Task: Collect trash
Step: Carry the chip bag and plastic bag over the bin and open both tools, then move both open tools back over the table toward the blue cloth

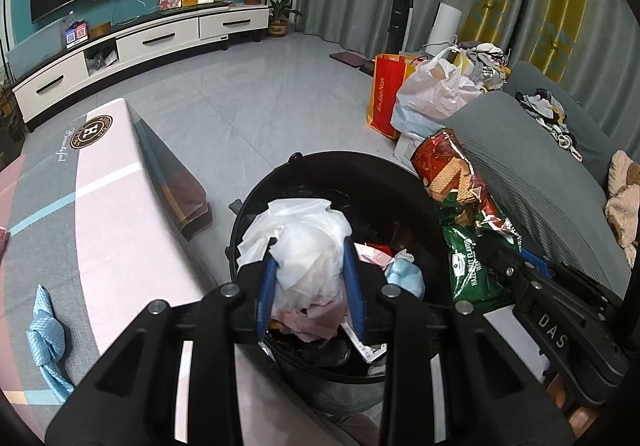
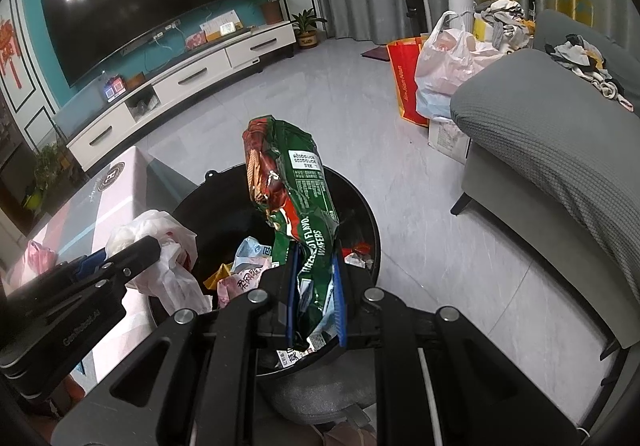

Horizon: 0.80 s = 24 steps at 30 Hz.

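A black round trash bin [image 1: 320, 170] [image 2: 360, 202] stands on the floor beside the coffee table, with several wrappers inside. My left gripper [image 1: 310, 286] is shut on a crumpled white plastic bag [image 1: 304, 242] and holds it over the bin's near rim; it also shows in the right wrist view [image 2: 160, 246]. My right gripper [image 2: 316, 294] is shut on a green and red wafer packet [image 2: 296, 190], held upright above the bin; the packet shows at the bin's right in the left wrist view [image 1: 460, 206].
A coffee table [image 1: 108, 214] with a pink and grey cover is left of the bin, with a knotted blue cloth [image 1: 44, 342] on it. A grey sofa [image 2: 560, 150] is on the right. Shopping bags [image 1: 420, 94] stand beyond it. A TV cabinet [image 1: 140, 42] lines the far wall.
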Each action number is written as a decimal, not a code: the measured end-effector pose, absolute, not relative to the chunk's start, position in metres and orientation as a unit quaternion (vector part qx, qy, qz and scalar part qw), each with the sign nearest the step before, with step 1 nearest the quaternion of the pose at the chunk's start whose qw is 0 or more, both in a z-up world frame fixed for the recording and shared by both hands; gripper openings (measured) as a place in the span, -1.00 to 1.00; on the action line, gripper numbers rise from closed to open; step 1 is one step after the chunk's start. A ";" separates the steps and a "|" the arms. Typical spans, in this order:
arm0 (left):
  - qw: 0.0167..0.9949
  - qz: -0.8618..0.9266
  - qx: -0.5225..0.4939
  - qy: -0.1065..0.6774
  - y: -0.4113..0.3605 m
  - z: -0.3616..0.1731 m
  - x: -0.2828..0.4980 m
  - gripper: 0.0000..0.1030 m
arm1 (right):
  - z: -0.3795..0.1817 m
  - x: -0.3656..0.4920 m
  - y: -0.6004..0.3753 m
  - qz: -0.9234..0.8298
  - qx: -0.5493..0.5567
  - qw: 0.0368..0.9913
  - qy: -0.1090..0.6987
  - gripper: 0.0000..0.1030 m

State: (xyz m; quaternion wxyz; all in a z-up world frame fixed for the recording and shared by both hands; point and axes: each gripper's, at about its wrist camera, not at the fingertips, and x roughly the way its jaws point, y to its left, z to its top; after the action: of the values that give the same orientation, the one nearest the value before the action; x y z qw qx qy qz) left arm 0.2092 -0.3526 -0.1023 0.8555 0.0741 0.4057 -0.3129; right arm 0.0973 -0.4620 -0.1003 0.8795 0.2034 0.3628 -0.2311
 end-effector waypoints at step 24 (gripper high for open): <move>0.853 -0.314 0.075 0.410 -0.354 -0.110 0.211 0.05 | -0.108 0.104 -0.462 -0.229 0.200 0.874 0.379 -0.54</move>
State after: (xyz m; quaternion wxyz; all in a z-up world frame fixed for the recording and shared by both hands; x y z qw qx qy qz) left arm 0.2108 -0.3543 -0.1096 0.8532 0.0753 0.4096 -0.3141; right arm 0.1037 -0.4624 -0.1076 0.8739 0.2002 0.3794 -0.2288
